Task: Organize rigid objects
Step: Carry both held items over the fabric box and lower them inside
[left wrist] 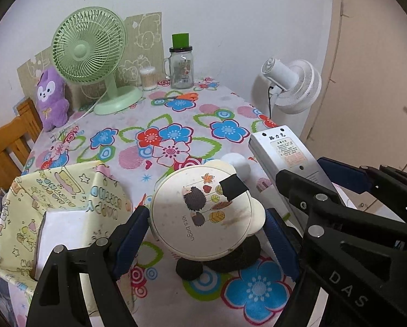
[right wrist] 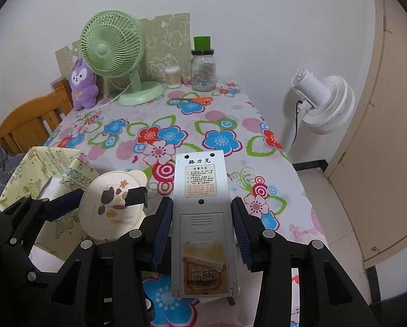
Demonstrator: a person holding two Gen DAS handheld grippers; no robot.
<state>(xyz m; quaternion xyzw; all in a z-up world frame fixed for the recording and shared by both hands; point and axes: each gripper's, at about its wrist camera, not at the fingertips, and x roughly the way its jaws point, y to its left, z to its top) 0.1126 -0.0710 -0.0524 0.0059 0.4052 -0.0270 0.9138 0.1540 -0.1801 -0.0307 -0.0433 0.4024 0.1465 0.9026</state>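
Observation:
My left gripper [left wrist: 206, 218] is shut on a round cream case [left wrist: 198, 212] with a hedgehog drawing, two ears and a scrap of black tape. The case hangs just above the flowered tablecloth [left wrist: 176, 125], and its shadow lies beneath. My right gripper [right wrist: 202, 207] is shut on a white remote control [right wrist: 200, 190], back side up, also off the table. In the left wrist view the remote [left wrist: 282, 150] and right gripper [left wrist: 312, 174] are at the right. In the right wrist view the case [right wrist: 110, 207] and left gripper [right wrist: 105, 209] are at the left.
A yellow patterned box [left wrist: 67, 190] with a white block [left wrist: 61, 226] inside stands at the near left. At the back are a green fan [left wrist: 89, 46], purple plush [left wrist: 52, 98], glass jar [left wrist: 181, 68], swab tub [left wrist: 148, 77] and orange scissors [left wrist: 181, 96]. A white floor fan [right wrist: 323, 100] stands off the right edge.

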